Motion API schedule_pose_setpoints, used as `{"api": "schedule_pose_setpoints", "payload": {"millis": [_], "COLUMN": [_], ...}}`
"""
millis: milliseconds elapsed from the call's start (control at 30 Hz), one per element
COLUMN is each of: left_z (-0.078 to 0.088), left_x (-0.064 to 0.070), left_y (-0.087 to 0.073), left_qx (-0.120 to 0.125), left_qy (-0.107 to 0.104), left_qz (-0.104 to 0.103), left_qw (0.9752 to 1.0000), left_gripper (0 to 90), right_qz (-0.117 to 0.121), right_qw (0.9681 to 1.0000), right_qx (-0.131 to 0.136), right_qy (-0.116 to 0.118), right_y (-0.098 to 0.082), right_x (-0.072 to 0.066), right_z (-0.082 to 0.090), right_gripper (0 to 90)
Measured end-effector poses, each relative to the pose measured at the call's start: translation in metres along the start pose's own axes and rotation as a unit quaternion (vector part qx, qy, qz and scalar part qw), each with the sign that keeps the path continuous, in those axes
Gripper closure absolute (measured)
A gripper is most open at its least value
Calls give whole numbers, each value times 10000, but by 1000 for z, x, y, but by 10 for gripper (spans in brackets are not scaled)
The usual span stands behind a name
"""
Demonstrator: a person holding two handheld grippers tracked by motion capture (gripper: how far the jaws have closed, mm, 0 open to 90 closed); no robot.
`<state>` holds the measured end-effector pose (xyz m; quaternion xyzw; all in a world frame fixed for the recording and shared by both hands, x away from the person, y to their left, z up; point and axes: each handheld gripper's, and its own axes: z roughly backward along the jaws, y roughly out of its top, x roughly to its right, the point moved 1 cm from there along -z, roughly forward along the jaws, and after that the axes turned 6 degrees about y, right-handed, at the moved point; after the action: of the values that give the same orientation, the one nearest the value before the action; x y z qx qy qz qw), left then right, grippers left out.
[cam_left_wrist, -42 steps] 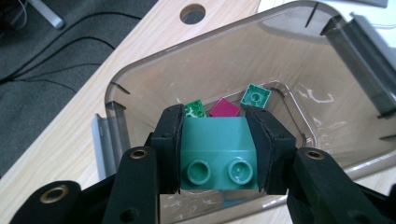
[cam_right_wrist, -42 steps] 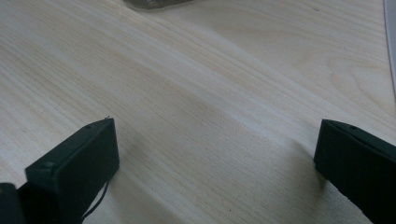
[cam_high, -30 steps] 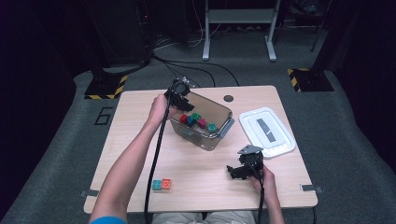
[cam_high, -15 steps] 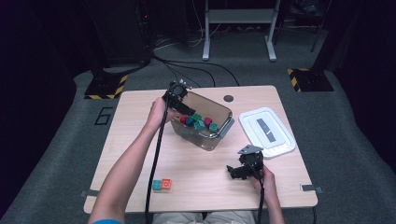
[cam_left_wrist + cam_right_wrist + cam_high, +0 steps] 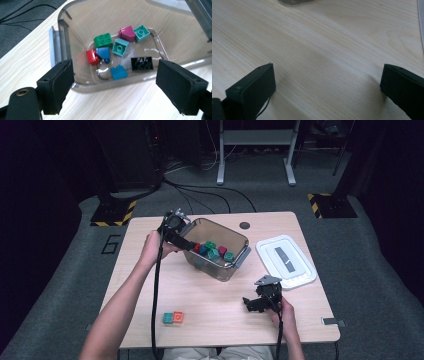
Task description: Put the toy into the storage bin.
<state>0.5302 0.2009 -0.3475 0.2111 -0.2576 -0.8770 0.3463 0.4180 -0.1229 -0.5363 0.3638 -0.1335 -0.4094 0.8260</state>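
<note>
A clear grey bin (image 5: 235, 266) stands mid-table and holds several toy bricks, among them a green one (image 5: 103, 40), a red one (image 5: 92, 57), a black one (image 5: 142, 63) and a light blue one (image 5: 118, 72). My left gripper (image 5: 189, 245) hangs at the bin's left rim (image 5: 62, 37), pointing down into it. Its jaws have just been opening, and my left gripper (image 5: 115, 85) now stands open with nothing between the pads. My right gripper (image 5: 250, 304) rests low over bare wood near the front right, and my right gripper (image 5: 327, 85) is open and holds nothing.
A teal brick (image 5: 168, 318) and an orange brick (image 5: 178, 317) lie side by side near the table's front left. A white lid (image 5: 285, 261) lies to the right of the bin. Black cables trail from both grippers toward the front edge of the wooden table (image 5: 210, 300).
My left hand has drawn back a little to the left, from over the bin toward its left rim. The right hand has stayed where it was.
</note>
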Motion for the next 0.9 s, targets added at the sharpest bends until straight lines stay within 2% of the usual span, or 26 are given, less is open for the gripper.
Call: {"api": "schedule_pose_setpoints", "payload": {"millis": [233,500,900], "left_z": [14,20,30], "left_x": [-2,-2,2], "left_y": [-22,-47,-80], "left_qx": [63,44,70], "left_qy": [65,66,99], "left_qz": [75,176,178], "left_qw": [9999,9998,9998], "left_gripper": [138,128,125], "right_qz": [0,-1,-2], "right_qw": [10000,10000,10000], "right_qx": [1,1,2], "right_qy": [-1,-1,-1], "right_y": [0,0,0], "right_x": [0,0,0], "right_z": [0,0,0], "right_gripper": [0,0,0]}}
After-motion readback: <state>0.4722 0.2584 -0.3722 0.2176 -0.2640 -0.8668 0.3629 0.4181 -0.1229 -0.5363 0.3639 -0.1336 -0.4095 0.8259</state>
